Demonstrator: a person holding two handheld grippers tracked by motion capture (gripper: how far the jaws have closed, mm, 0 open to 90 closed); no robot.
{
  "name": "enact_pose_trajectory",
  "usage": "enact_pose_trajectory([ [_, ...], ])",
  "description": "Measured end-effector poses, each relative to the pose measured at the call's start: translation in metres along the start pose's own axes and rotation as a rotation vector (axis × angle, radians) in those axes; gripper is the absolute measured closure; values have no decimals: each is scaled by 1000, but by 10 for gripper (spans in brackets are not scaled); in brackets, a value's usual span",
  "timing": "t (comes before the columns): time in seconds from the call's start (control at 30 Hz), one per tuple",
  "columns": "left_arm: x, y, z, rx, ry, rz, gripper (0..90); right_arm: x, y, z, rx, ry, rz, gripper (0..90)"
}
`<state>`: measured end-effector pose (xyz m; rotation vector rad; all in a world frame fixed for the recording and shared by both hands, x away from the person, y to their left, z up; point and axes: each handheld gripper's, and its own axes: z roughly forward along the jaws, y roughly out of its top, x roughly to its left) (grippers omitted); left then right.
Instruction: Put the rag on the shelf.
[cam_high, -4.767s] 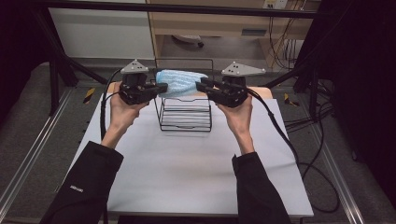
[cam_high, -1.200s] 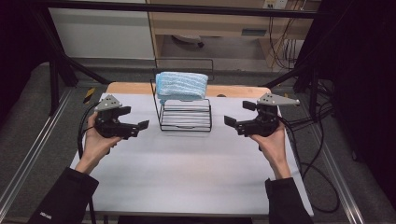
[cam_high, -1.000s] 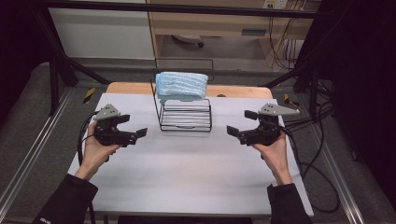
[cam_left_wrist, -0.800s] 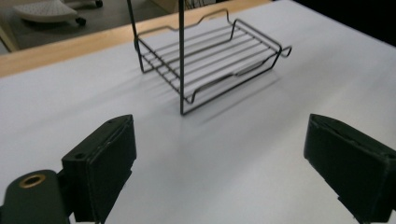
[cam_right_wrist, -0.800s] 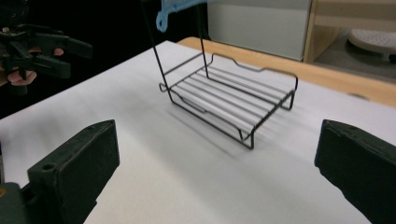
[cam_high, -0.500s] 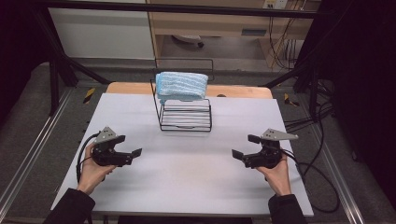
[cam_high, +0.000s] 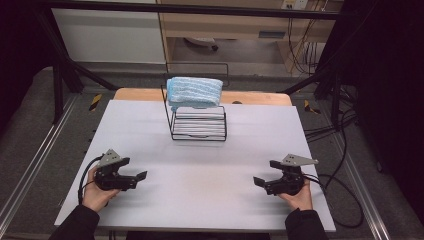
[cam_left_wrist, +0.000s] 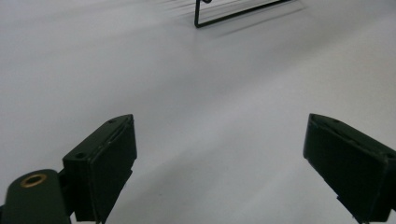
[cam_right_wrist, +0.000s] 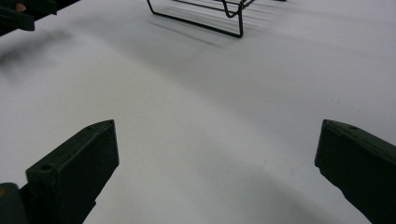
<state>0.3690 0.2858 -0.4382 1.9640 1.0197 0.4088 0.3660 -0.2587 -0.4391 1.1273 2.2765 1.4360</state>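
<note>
**Both claws released, towel resting on the rack**

Left black two-jaw gripper (cam_high: 141, 176) is held low over the white table top (cam_high: 200, 200), near its front left corner, and its jaws are seen wide apart with nothing between them. In the left gripper view only bare table surface is found between the two black pads. The right black two-jaw gripper (cam_high: 258, 182) is held in the same manner near the front right side, and it is also released and empty; this is confirmed in the right gripper view, where the jaws stand far from each other.

The folded light blue striped towel (cam_high: 194, 92) is laid on the top of the black wire rack (cam_high: 199, 129), which stands upright at the far middle of the table. Both grippers are well apart from the rack and from each other. A wooden board edge (cam_high: 255, 98) is seen behind the rack.
</note>
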Motion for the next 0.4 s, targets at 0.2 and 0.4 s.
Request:
enact_pose_trajectory([
  [0.2, 1, -7, 1, 10, 6, 24, 97, -2, -9, -1, 6, -2, 9, 5],
  [0.4, 0, -9, 4, 16, -1, 19, 96, -3, -11, 2, 39, -13, 0, 5],
])
